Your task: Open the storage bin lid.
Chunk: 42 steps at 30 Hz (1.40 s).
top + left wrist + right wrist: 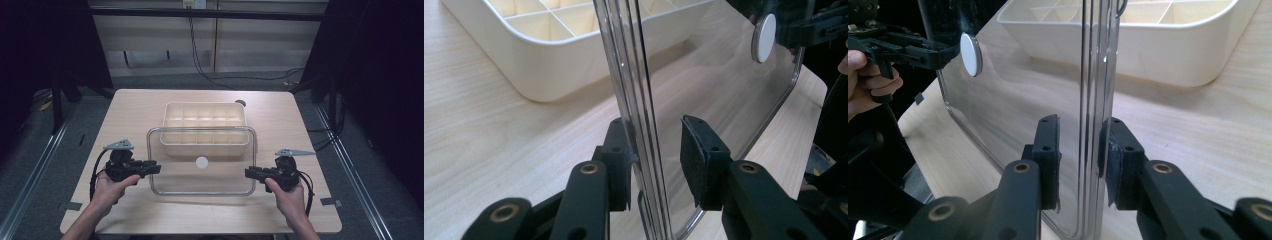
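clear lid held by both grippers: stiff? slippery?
The clear lid spans between the left gripper and right gripper without visible sag, so probably stiff. Its glossy edge looks slippery. Thin plastic, likely light, may flex if squeezed.

We see the compartment tray (205, 129) on the table (130, 107), toward its far side. The clear lid (202, 177) sits in front of it, nearer the person, its far edge over the tray's near wall. The left gripper (156, 167) is at the lid's left edge, the right gripper (248, 173) at its right edge. The round knob (202, 162) sits at the lid's middle. The lid seems raised off the table, though we cannot be sure.
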Motion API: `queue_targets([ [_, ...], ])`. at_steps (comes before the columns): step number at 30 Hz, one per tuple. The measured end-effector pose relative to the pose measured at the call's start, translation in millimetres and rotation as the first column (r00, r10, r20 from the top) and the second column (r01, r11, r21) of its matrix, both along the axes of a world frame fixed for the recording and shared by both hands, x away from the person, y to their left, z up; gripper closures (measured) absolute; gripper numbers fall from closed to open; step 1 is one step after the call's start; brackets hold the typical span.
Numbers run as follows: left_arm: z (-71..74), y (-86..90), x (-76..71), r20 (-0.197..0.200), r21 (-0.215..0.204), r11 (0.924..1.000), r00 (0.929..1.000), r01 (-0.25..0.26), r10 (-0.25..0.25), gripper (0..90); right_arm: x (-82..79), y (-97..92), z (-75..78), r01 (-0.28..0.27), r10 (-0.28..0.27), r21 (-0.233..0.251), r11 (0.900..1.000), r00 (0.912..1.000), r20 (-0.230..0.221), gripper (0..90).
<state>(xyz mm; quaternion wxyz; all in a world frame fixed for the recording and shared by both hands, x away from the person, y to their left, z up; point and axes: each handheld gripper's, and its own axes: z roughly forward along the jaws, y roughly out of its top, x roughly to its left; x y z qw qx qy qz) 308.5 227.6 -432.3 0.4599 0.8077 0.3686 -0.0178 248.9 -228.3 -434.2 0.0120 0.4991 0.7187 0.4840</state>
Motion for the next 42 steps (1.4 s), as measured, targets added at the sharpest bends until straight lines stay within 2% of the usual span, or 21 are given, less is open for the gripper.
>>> queue_targets([
  [7, -4.6, 1.5, -10.6, -0.01, 0.013, 0.9999, 1.0, 0.001, -0.001, 65.7, -11.1, 2.3, -8.1, -0.02, 0.02, -0.008, 0.9998, 0.9995, -0.024, 71.4],
  [13, -9.1, 2.2, -18.9, -0.044, 0.017, 0.9998, 0.999, 0.006, -0.005, 65.7, -19.7, 2.6, -11.9, -0.017, 0.017, -0.005, 0.9998, 0.9989, -0.043, 71.5],
  [16, -8.2, 4.1, -25.6, -0.037, 0.009, 1.0, 0.9993, 0.0, 0.0, 65.9, -23.7, 3.3, -12.6, -0.022, 0.022, 0.001, 0.9998, 0.9988, -0.044, 71.5],
  [20, -9.0, 7.5, -33.3, -0.048, -0.005, 1.0, 0.9988, -0.007, 0.006, 66.1, -29.9, 5.2, -11.9, -0.024, 0.025, 0.01, 0.9997, 0.999, -0.036, 71.6],
  [22, -11.1, 8.0, -36.1, -0.054, 0.004, 1.0, 0.9985, -0.004, 0.004, 65.9, -33.3, 6.0, -12.5, -0.023, 0.023, 0.014, 0.9996, 0.999, -0.037, 71.7],
  [29, -19.2, 4.3, -40.9, -0.068, 0.036, 0.9993, 0.9976, 0.007, -0.004, 65.2, -41.3, 6.7, -19.7, -0.023, 0.023, -0.001, 0.9997, 0.997, -0.074, 71.5],
  [34, -28.0, 2.1, -42.2, -0.102, 0.022, 0.9997, 0.9948, 0.008, -0.005, 65.2, -40.3, 3.7, -28.7, -0.016, 0.015, -0.007, 0.9998, 0.9954, -0.095, 70.9],
  [37, -29.1, 2.2, -40.3, -0.1, 0.024, 0.9997, 0.995, 0.009, -0.007, 65.2, -38.4, 3.7, -32.7, -0.015, 0.014, -0.009, 0.9998, 0.9945, -0.104, 70.6],
  [39, -29.6, 0.5, -39.2, -0.099, 0.026, 0.9996, 0.9951, 0.012, -0.009, 65.1, -37.8, 4.4, -34.4, -0.016, 0.013, -0.03, 0.9994, 0.9946, -0.103, 69.4],
  [42, -29.2, -3.4, -37.4, -0.081, 0.053, 0.9984, 0.9966, 0.02, -0.016, 63.9, -37.6, 8.5, -37.9, -0.013, 0.003, -0.092, 0.9957, 0.9941, -0.109, 66.5],
])
